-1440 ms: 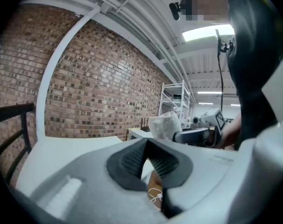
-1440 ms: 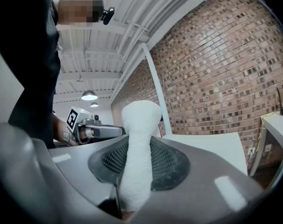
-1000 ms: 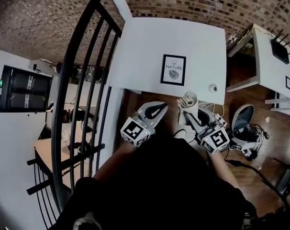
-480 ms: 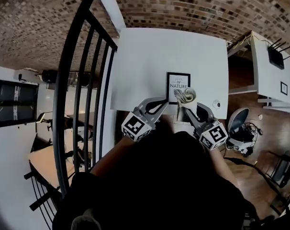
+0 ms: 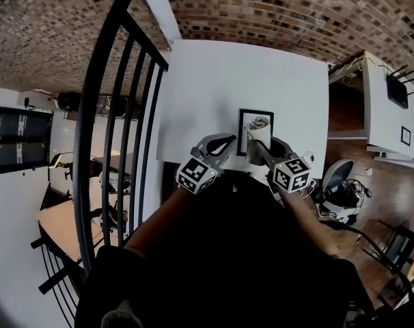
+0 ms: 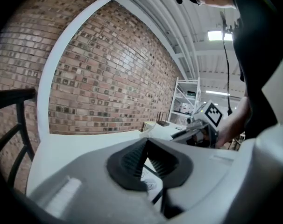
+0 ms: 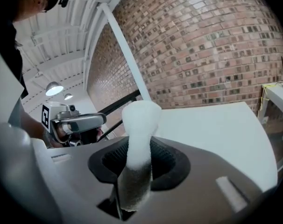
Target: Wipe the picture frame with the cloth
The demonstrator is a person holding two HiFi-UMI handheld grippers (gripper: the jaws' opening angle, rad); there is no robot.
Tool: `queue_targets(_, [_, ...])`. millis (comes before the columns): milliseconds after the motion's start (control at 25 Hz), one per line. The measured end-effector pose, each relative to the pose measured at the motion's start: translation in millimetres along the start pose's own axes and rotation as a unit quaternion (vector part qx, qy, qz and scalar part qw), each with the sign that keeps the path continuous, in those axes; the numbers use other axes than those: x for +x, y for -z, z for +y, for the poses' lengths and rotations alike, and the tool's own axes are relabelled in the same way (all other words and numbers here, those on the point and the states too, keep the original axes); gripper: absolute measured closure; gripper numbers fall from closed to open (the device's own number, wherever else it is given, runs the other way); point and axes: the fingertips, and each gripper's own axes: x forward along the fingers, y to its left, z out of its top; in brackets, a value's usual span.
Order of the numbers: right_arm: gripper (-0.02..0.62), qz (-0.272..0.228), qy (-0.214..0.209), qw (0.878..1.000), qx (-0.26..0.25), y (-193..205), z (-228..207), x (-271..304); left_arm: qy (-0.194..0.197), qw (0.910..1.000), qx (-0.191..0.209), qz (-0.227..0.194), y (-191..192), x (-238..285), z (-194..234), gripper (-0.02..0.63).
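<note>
Two hand-held grippers (image 5: 230, 139) (image 5: 256, 146) | one cloth (image 5: 259, 124) | one picture frame (image 5: 243, 124)

Open table (image 5: 214, 80) beyond picture frame (image 5: 244, 121) — railing (image 5: 95, 94) blocks the left.

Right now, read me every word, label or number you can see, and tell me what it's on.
No text reads clearly.
Picture frame: print partly under the cloth, too small to read.
Marker cubes: black-and-white patterns, no words.
Small framed sign, far right: too small to read.
</note>
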Motion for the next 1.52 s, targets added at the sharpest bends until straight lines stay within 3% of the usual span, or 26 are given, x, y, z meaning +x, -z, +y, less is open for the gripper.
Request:
queue_targets(200, [0.48,0.058,0.016,0.998,0.011,24,-29,48,-0.016,0.9997,-0.005,0.015,9,24,14,0.603])
queue_targets(360, [0.48,0.107,0.015,0.992,0.06,53,-53,89,-0.026,0.9993,-0.011,0.024,13,39,17,0.603])
queue_targets(720, [0.48,0.162,0.037,0.978,0.122,83,-93,136,-0.061,0.9973,-0.014,0.038,32,35,30,0.603])
queue_targets(1080, [0.476,0.178,0.076,0.972,0.133,96,-122,124,-0.065,0.9969,-0.021,0.04,39,32,24,0.603])
queue_targets(1520, [0.476,0.175,0.141,0.965,0.133,95,-179,71,-0.039,0.9983,-0.011,0.042,39,52,8,0.603])
